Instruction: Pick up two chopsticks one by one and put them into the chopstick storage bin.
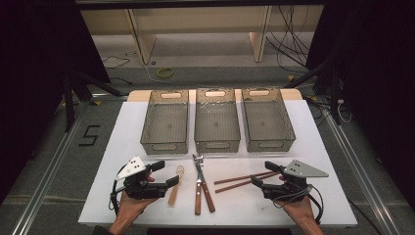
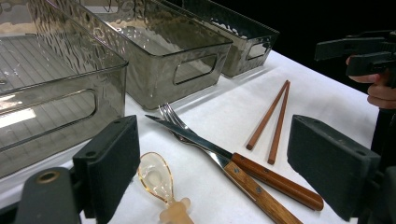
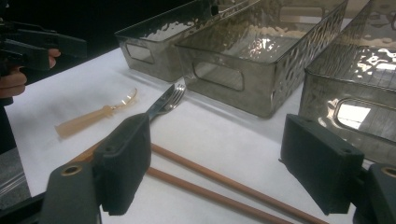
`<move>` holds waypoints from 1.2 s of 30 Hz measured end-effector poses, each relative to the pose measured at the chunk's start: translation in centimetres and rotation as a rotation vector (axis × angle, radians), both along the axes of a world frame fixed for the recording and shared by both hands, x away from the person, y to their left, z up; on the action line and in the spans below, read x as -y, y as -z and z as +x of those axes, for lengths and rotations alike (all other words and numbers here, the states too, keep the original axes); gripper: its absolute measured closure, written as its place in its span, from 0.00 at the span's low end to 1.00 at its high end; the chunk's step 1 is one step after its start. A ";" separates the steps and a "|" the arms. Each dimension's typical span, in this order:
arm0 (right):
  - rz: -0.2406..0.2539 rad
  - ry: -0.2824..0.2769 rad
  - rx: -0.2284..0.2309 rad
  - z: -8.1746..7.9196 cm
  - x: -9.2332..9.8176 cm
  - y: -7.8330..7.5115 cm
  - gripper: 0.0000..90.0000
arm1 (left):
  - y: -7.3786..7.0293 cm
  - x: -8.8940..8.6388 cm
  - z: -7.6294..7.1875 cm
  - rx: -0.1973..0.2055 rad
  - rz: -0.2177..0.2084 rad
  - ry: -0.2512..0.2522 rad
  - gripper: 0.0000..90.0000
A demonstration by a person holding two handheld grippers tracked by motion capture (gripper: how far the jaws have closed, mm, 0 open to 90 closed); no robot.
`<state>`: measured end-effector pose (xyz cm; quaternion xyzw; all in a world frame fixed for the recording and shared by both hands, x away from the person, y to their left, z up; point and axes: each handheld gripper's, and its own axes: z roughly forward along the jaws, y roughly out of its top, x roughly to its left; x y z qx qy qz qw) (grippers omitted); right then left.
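Cutlery lies on the white table (image 1: 122, 147) in front of three bins. At the left is a translucent amber spoon (image 1: 176, 186) (image 2: 156, 175) (image 3: 93, 116). A knife (image 1: 208, 193) (image 2: 187, 133) and a fork (image 1: 197, 196) (image 2: 168, 114), both wooden-handled, cross at the middle. To the right lie two brown chopsticks (image 1: 242, 180) (image 2: 271, 119) (image 3: 210, 182). My left gripper (image 1: 166, 174) (image 2: 219, 158) stands open just left of the spoon. My right gripper (image 1: 264, 174) (image 3: 224, 158) stands open at the chopsticks' right ends. Neither holds anything.
Three smoky see-through bins stand in a row at the back: left (image 1: 164, 146), middle (image 1: 217, 145) and right (image 1: 270, 144), all holding nothing. Bare white table runs along the front edge. Dark floor, rails and cables surround the table.
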<state>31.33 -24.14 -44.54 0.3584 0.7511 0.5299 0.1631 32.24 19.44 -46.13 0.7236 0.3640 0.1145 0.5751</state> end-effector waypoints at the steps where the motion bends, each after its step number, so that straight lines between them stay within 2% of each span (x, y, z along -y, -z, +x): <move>1: 0.000 -0.001 -0.001 0.0 0.0 0.0 0.28 | 0.0 0.0 0.0 -0.001 0.001 0.000 0.18; 8: -0.031 -0.026 -0.006 0.3 0.0 -0.4 0.29 | 0.0 0.0 0.0 -0.004 -0.001 -0.003 0.18; 9: -0.056 -0.041 -0.013 0.5 0.0 -0.7 0.30 | 0.1 0.0 0.1 -0.006 -0.004 -0.005 0.18; 10: -0.056 -0.041 -0.013 0.5 0.0 -0.7 0.30 | 0.1 0.0 0.1 -0.006 -0.004 -0.006 0.18; 13: -0.098 -0.073 -0.022 0.9 0.0 -1.1 0.30 | 0.1 0.0 0.1 -0.007 -0.004 -0.008 0.18; 14: -0.139 -0.104 -0.029 1.3 0.0 -1.6 0.32 | 0.1 0.0 0.1 -0.006 -0.003 -0.008 0.18; 15: -0.139 -0.104 -0.029 1.3 0.0 -1.6 0.32 | 0.1 0.0 0.1 -0.007 -0.003 -0.008 0.18; 18: -0.195 -0.161 -0.057 2.0 -0.1 -2.3 0.34 | 0.1 0.0 0.2 -0.009 -0.004 -0.008 0.18; 21: -0.277 -0.217 -0.080 2.8 -0.5 -3.0 0.36 | 0.1 0.0 0.2 -0.011 -0.004 -0.009 0.18; 23: -0.337 -0.241 -0.079 3.2 -0.9 -3.3 0.39 | 0.1 0.0 0.2 -0.010 -0.004 -0.010 0.18; 26: -0.418 -0.295 -0.115 3.9 -1.4 -3.6 0.39 | 0.1 -0.1 0.2 -0.012 -0.007 -0.011 0.18; 27: -0.465 -0.319 -0.133 4.3 -1.8 -3.6 0.40 | 0.1 -0.1 0.2 -0.011 -0.004 -0.010 0.18; 29: -0.481 -0.331 -0.148 4.5 -2.0 -3.6 0.41 | 0.1 -0.1 0.2 -0.010 -0.004 -0.011 0.18; 36: -0.597 -0.385 -0.193 5.8 -2.8 -2.8 0.47 | 0.1 -0.1 0.2 -0.009 -0.003 -0.010 0.18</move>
